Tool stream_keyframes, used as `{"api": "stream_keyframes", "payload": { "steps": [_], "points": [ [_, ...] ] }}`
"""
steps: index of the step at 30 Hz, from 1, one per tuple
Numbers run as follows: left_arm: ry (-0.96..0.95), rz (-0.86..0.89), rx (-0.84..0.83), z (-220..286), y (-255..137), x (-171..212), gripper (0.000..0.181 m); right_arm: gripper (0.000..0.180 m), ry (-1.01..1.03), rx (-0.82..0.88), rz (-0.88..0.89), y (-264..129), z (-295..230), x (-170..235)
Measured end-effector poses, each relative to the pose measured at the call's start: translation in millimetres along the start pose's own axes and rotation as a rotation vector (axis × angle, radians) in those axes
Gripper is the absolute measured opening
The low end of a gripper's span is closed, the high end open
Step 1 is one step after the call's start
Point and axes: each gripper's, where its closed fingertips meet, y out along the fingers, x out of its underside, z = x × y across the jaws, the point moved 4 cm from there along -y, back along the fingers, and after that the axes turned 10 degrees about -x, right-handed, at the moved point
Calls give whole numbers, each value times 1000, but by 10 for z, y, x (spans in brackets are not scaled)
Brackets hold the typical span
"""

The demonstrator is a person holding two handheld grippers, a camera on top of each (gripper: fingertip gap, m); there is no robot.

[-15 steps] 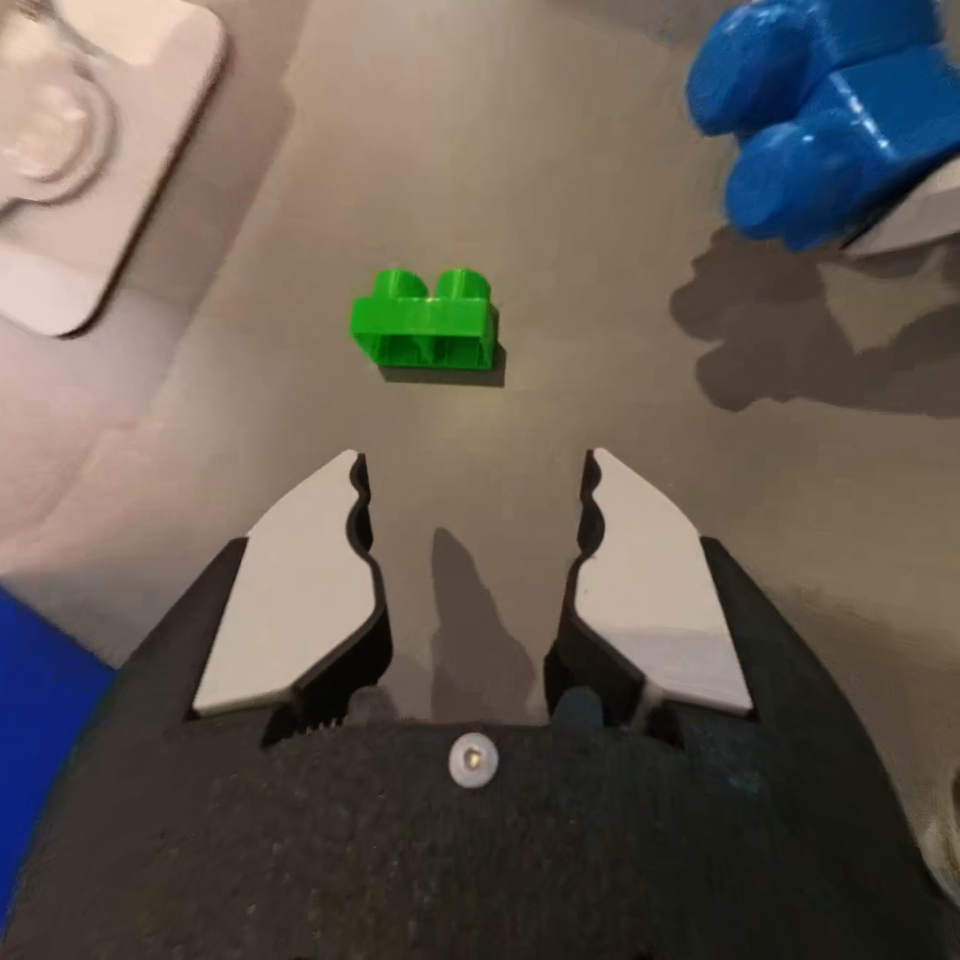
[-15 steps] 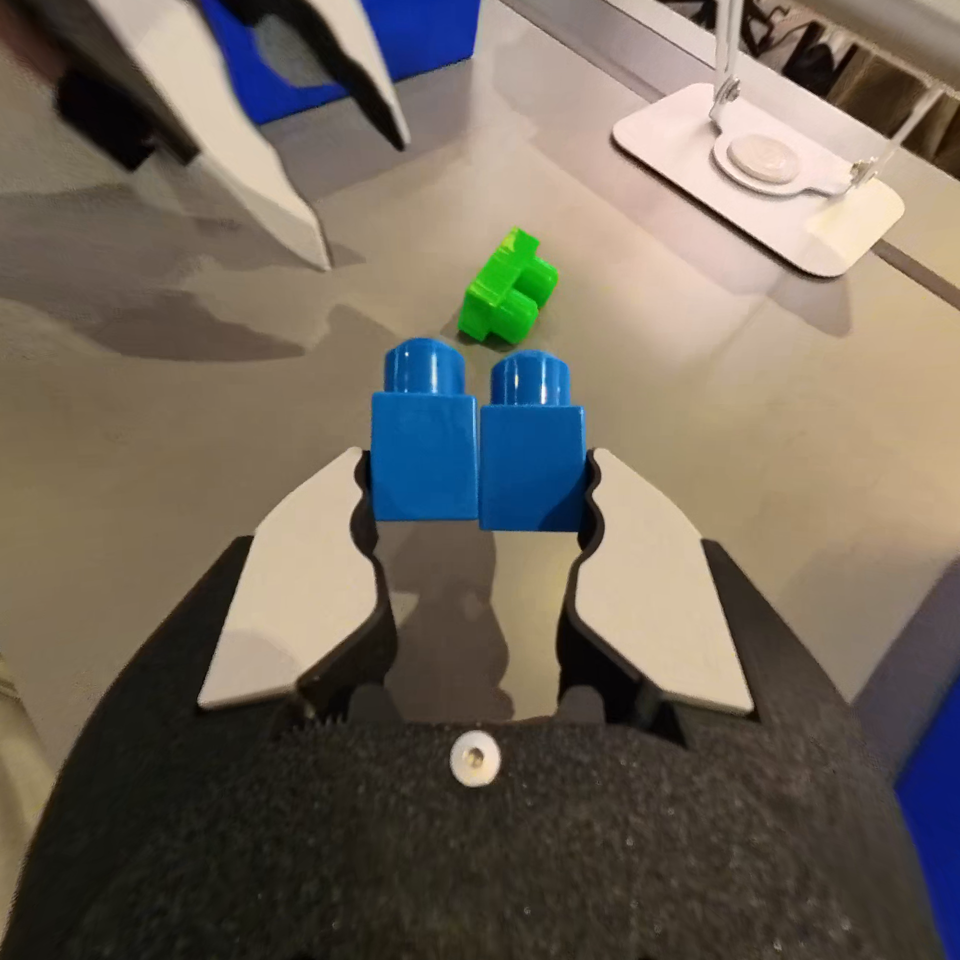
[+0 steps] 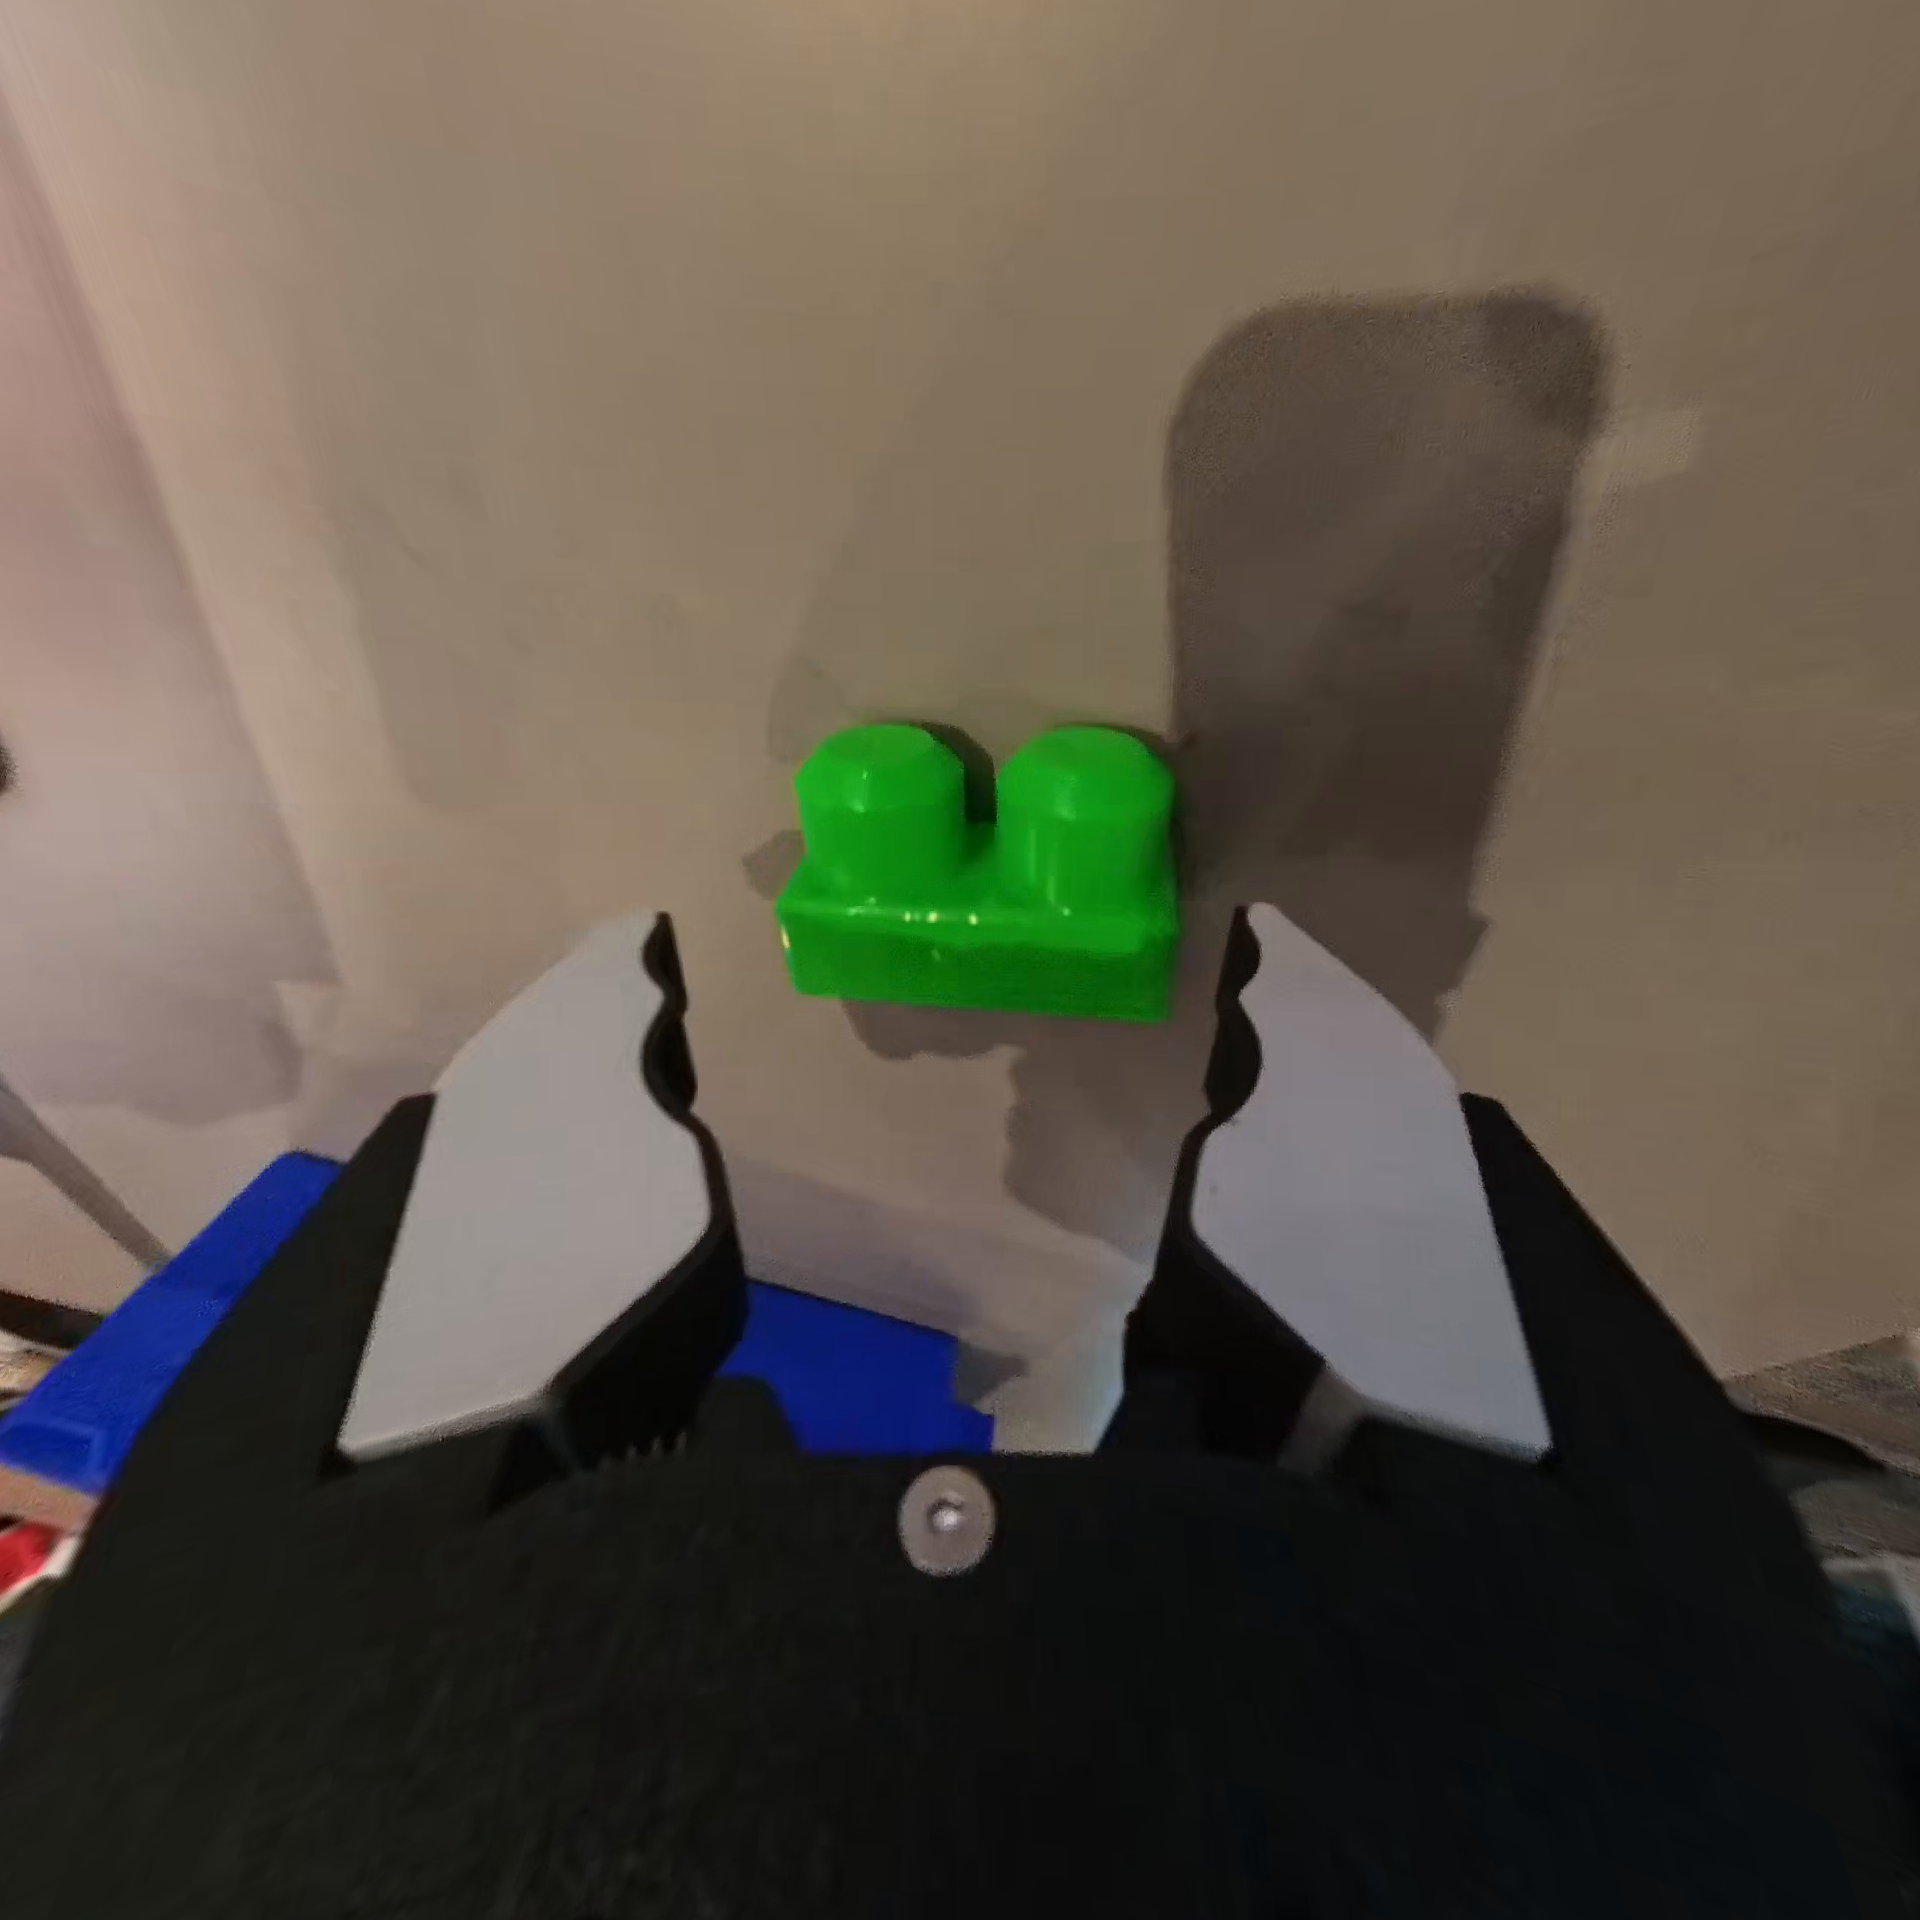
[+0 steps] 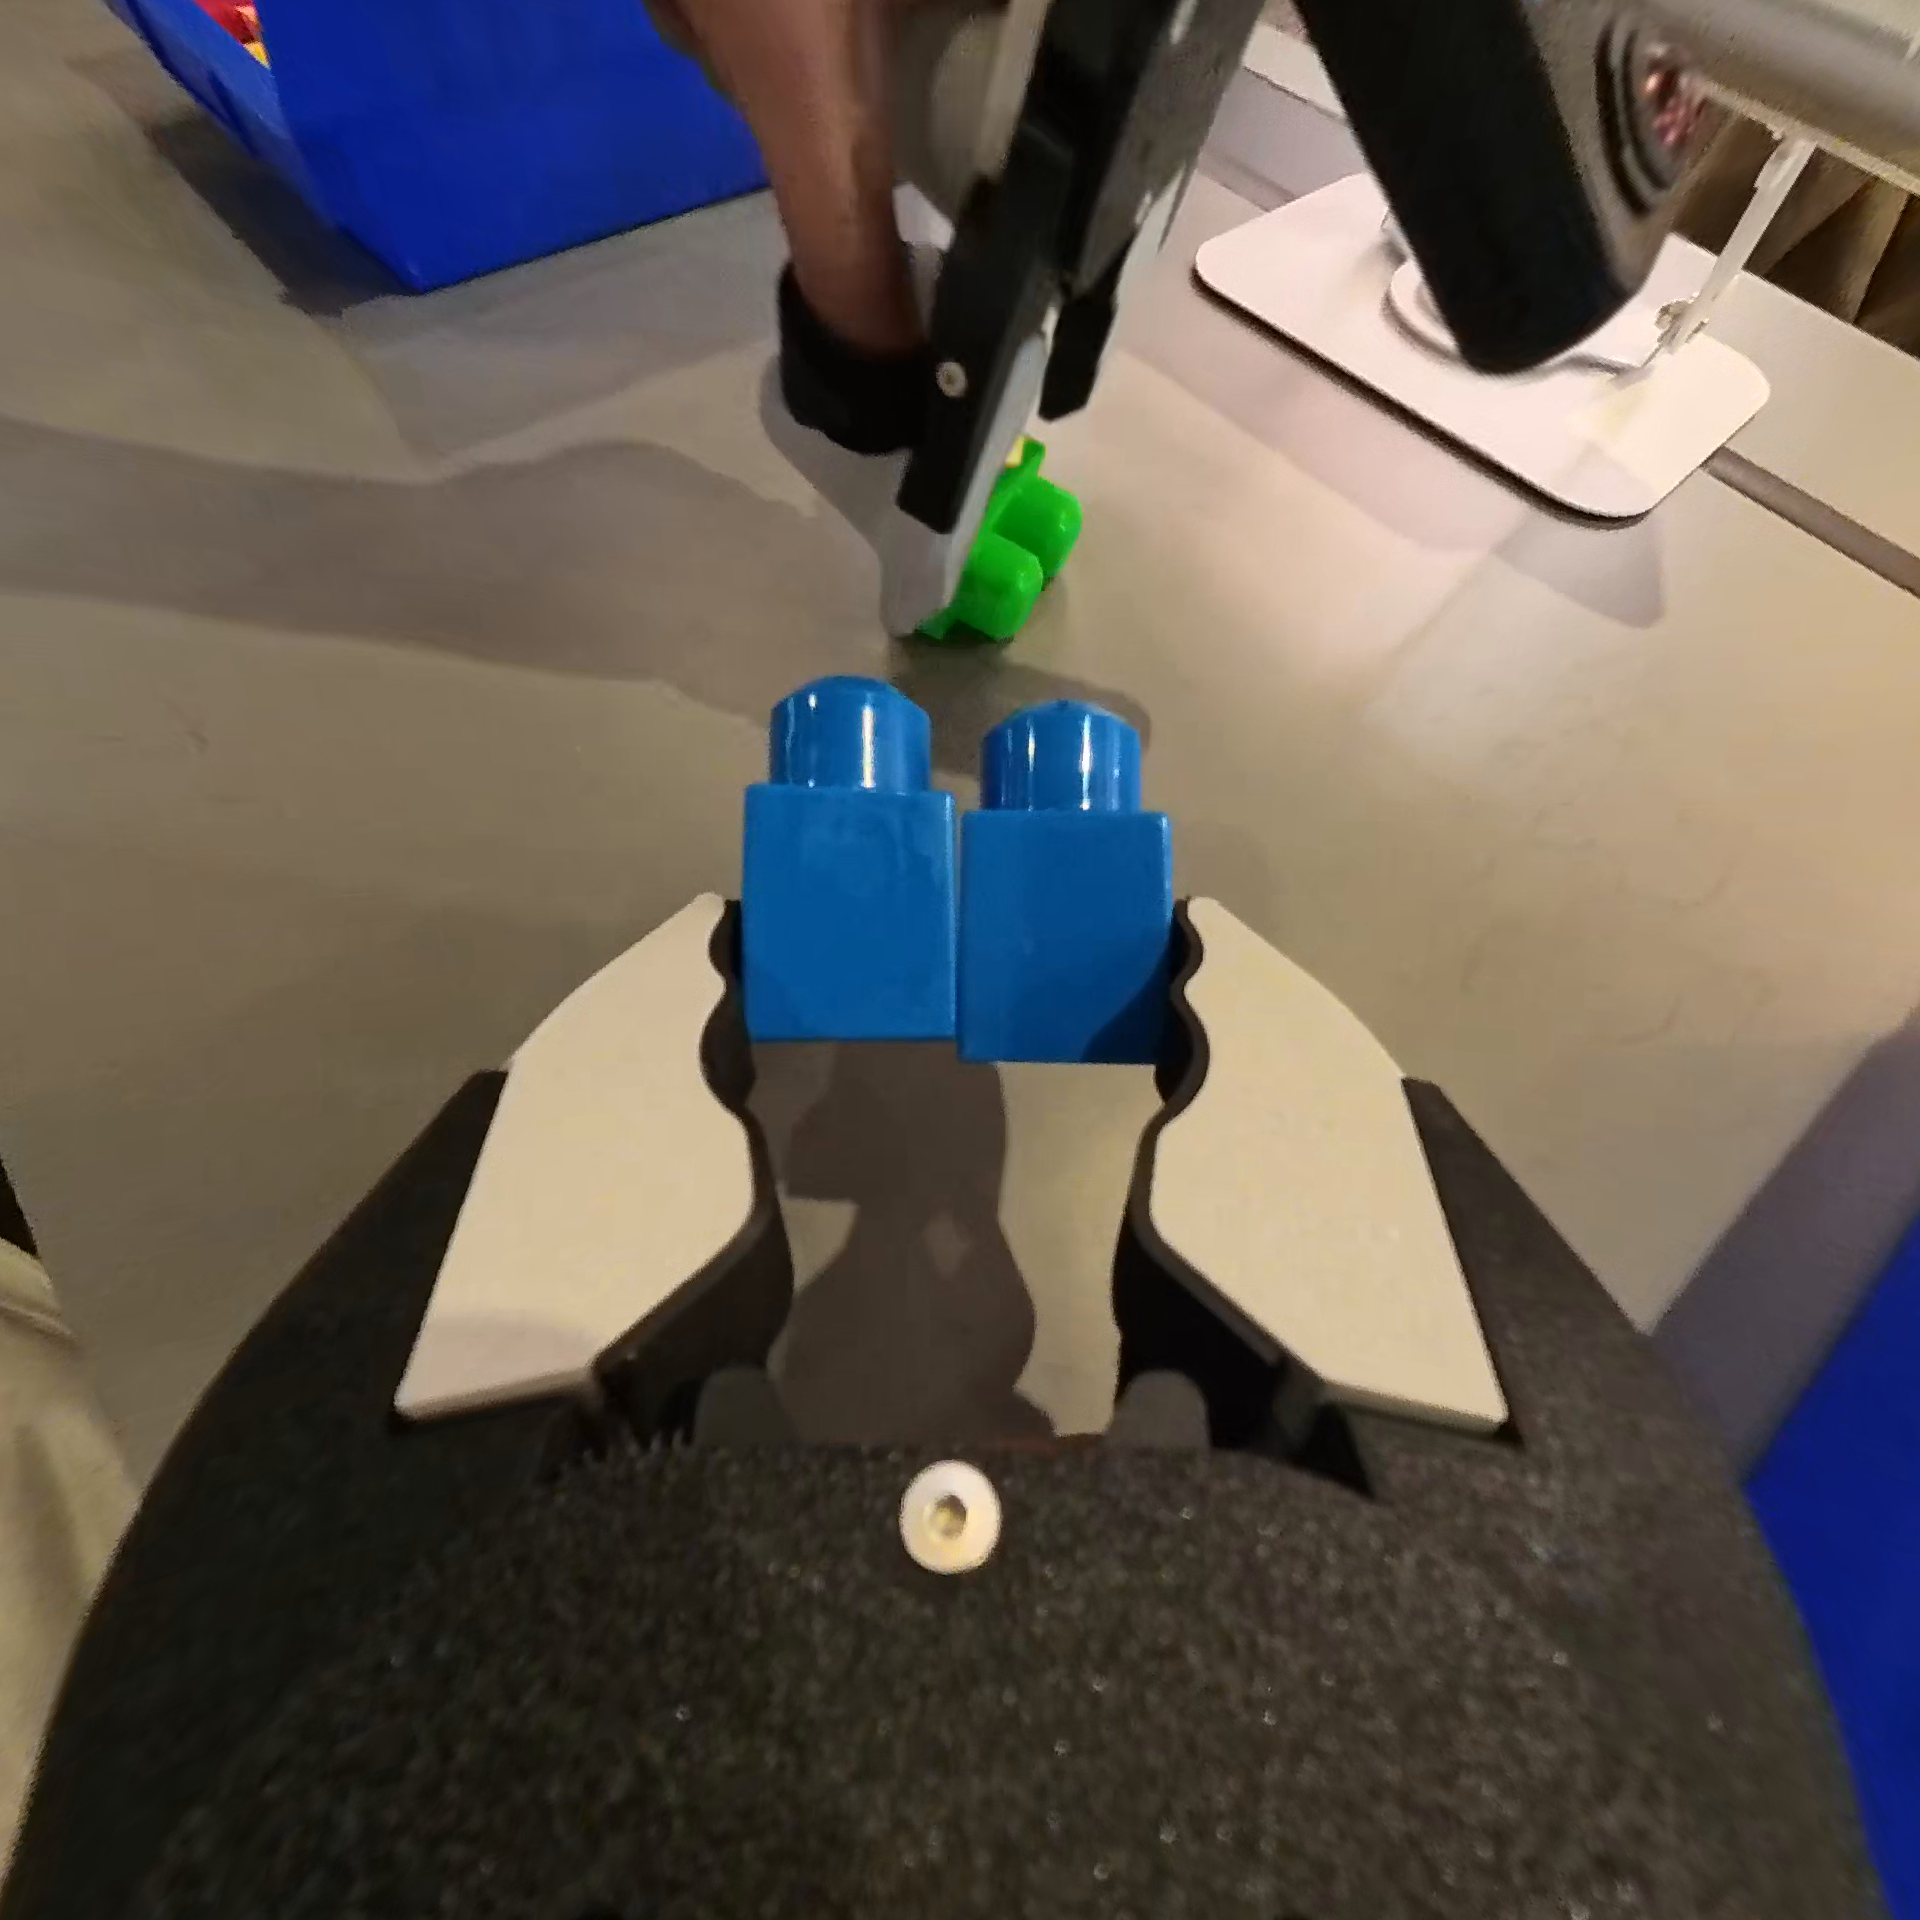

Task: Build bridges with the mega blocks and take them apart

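My left tongs (image 3: 951, 966) stand apart over the grey table (image 3: 520, 416), their tips low on either side of the green two-stud block (image 3: 977, 914), which lies just ahead of them and is not gripped. My right tongs (image 4: 956, 982) are clamped on two blue single-stud blocks (image 4: 956, 914) held side by side, studs pointing forward, near the green block. A blue bin (image 4: 468, 125) and a white stand base (image 4: 1507, 343) sit farther back.

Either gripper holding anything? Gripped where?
Right gripper clamps two blue blocks by their outer sides. Left gripper is open around the green block.
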Motion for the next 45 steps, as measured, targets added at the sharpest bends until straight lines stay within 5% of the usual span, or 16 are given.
{"api": "stream_keyframes", "payload": {
  "steps": [2, 9, 15, 20, 29, 45],
  "points": [
    [-58, -3, 52, -7, 63, -29, 75, 76, -6, 0, -9, 13, -6, 17],
    [-270, 245, 320, -36, -16, 33, 75, 76, 20, -4, 19, 10, 18, 24],
    [-422, 1207, 962, 10, -989, 319, 74, 76, 107, -167, 148, 56, -117, -102],
    [-348, 1707, 1167, 216, -1371, 816, 75, 76, 208, -377, 355, 112, -305, -421],
    [-291, 1846, 1031, 359, -1651, 821, 74, 76, 142, -381, 567, 128, -435, -1079],
    [-337, 1895, 1133, 514, -1565, 615, 75, 76, 152, -334, 686, -30, -314, -1141]
  ]
}}
